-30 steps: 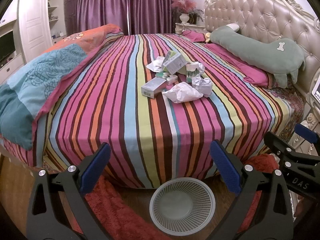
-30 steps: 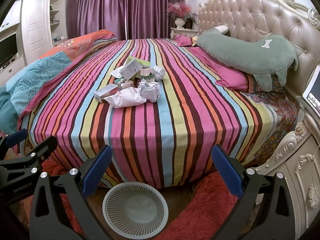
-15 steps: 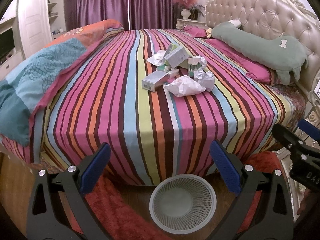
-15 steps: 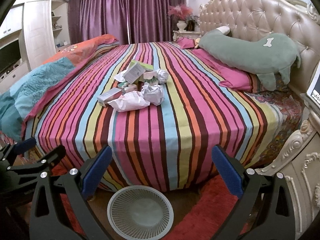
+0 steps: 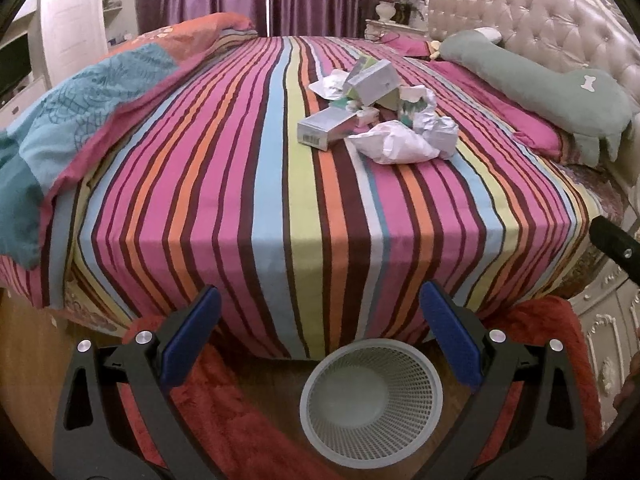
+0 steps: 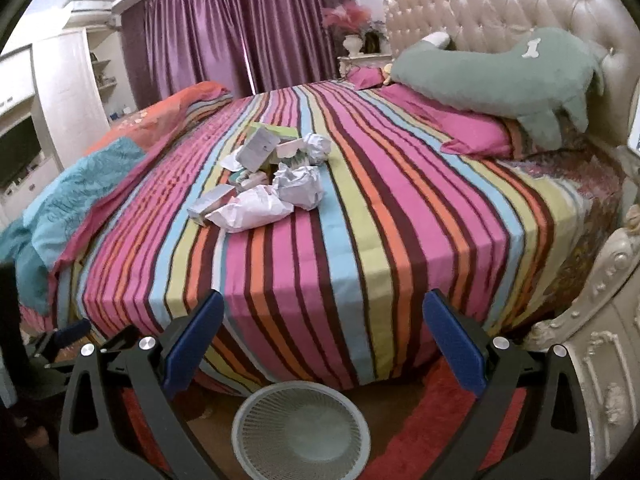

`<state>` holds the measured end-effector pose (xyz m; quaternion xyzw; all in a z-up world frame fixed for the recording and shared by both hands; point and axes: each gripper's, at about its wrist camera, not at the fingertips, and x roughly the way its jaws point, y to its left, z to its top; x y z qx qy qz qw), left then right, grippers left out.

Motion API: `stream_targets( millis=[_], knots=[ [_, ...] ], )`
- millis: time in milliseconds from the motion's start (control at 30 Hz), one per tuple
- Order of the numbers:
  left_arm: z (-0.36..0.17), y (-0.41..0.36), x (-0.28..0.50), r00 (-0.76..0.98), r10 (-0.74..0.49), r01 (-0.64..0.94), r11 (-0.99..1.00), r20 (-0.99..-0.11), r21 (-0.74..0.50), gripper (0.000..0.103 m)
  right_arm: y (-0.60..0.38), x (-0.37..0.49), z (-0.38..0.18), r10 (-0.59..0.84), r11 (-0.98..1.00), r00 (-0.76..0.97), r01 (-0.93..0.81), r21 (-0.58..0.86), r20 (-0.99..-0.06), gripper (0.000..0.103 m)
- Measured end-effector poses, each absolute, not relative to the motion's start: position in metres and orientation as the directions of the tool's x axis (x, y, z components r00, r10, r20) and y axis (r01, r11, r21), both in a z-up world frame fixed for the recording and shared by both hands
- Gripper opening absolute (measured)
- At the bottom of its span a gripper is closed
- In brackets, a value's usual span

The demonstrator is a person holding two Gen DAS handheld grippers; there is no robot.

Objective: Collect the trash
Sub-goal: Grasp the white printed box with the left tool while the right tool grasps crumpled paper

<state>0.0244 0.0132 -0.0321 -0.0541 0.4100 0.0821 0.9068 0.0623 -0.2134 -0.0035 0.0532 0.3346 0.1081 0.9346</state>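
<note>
Both tools are empty. The left gripper (image 5: 320, 334) has its blue-padded fingers (image 5: 192, 336) spread wide with nothing between them, and the right gripper (image 6: 322, 334) is the same, wide apart and holding nothing. The trash pile (image 5: 374, 114), made of small cardboard boxes, crumpled white paper (image 6: 256, 212) and balled tissue, lies well ahead of both sets of fingers on the striped bedspread (image 5: 300, 208), a little right of centre from the left gripper and left of centre from the right. The white mesh basket (image 5: 372, 402) stands on the floor just below and between the fingers, at the foot of the bed beside a red rug (image 5: 224, 408). Nothing has been collected yet, so I judge the reach to the pile is the step in hand. The risks are these: the pieces overlap, so closing on one box (image 5: 326, 128) may drag or scatter its neighbours; crumpled paper could slip from the pads on the carry back; the soft cover may bunch into the grip; and both grippers heading for one pile could collide.
</note>
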Motion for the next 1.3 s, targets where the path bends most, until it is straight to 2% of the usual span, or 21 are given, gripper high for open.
stream_targets(
  millis=[200, 633, 1033, 1300],
  knots=[
    [-0.039, 0.014, 0.037, 0.654, 0.129, -0.200, 0.980, -0.746, -0.006, 0.096, -0.213, 0.073, -0.011, 0.278, 0.960, 0.732, -0.183, 0.215, -0.622, 0.095],
    [-0.063, 0.023, 0.069, 0.614, 0.095, -0.181, 0.983, -0.784, -0.022, 0.096, -0.199, 0.109, -0.035, 0.285, 0.958, 0.662, -0.220, 0.183, -0.694, 0.095],
    [-0.050, 0.049, 0.113, 0.636, 0.111, -0.205, 0.978, -0.764, -0.029, 0.096, -0.204, 0.151, -0.036, 0.271, 0.962, 0.662, -0.217, 0.167, -0.699, 0.095],
    [-0.040, 0.060, 0.151, 0.657, 0.077, -0.183, 0.981, -0.750, -0.060, 0.096, -0.193, 0.183, -0.033, 0.308, 0.949, 0.640, -0.252, 0.187, -0.704, 0.095]
  ],
)
